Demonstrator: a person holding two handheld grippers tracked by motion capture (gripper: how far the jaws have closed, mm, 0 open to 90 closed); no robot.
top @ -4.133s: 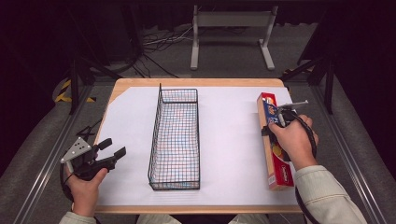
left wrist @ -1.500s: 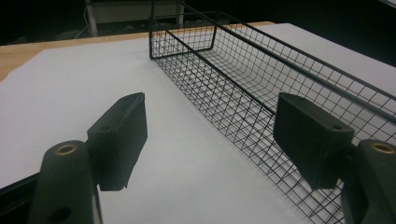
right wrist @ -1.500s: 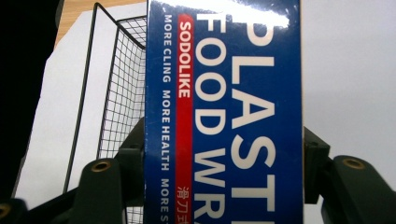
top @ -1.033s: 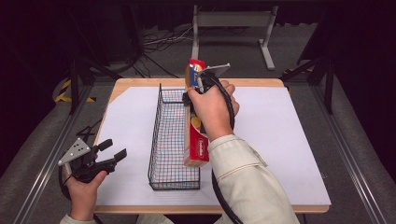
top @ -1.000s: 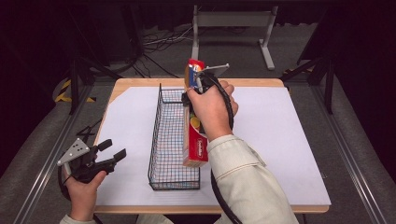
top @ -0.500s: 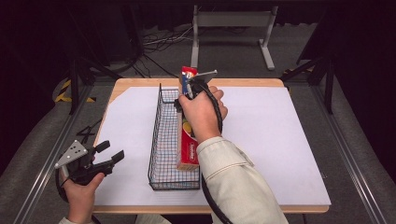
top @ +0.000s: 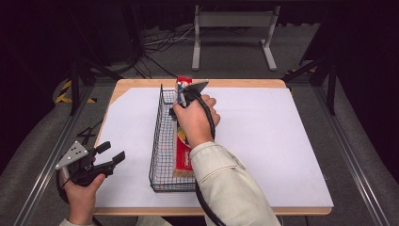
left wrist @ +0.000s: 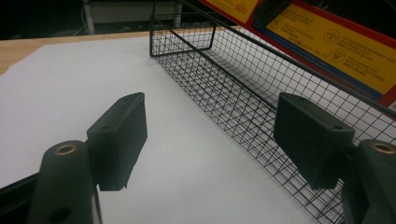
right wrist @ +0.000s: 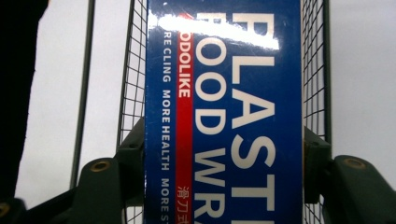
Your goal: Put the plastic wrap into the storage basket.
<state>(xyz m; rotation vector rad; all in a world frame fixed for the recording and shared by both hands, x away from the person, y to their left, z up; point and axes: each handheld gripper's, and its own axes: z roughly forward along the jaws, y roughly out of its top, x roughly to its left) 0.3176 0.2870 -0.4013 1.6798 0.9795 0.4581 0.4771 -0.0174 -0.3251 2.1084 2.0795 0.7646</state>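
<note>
A long box of plastic food wrap (top: pixel 184 159), red and yellow on one face and blue (right wrist: pixel 224 93) on another, hangs lengthwise in the black wire basket (top: pixel 162 141). Its near end is down between the basket walls and its far end (top: pixel 181 84) sticks up above the rim. My right gripper (top: pixel 186 96) is shut on the box across its width, with a jaw pressed on each long side (right wrist: pixel 224 158). My left gripper (top: pixel 113 151) stands open and holds nothing at the table's near left. In the left gripper view its jaws (left wrist: pixel 215 135) frame the basket wall (left wrist: pixel 233 88) and the box (left wrist: pixel 327 42).
A white sheet (top: pixel 268 127) covers the wooden table (top: pixel 235 83). Black cable trails from my right gripper along the sleeve (top: pixel 207 207). Beyond the table are a metal stand (top: pixel 233 21) and floor cables.
The box lay along the table's right edge earlier. Over the last second my right hand has lowered it further into the basket and drawn it nearer. The left gripper has stayed put.
</note>
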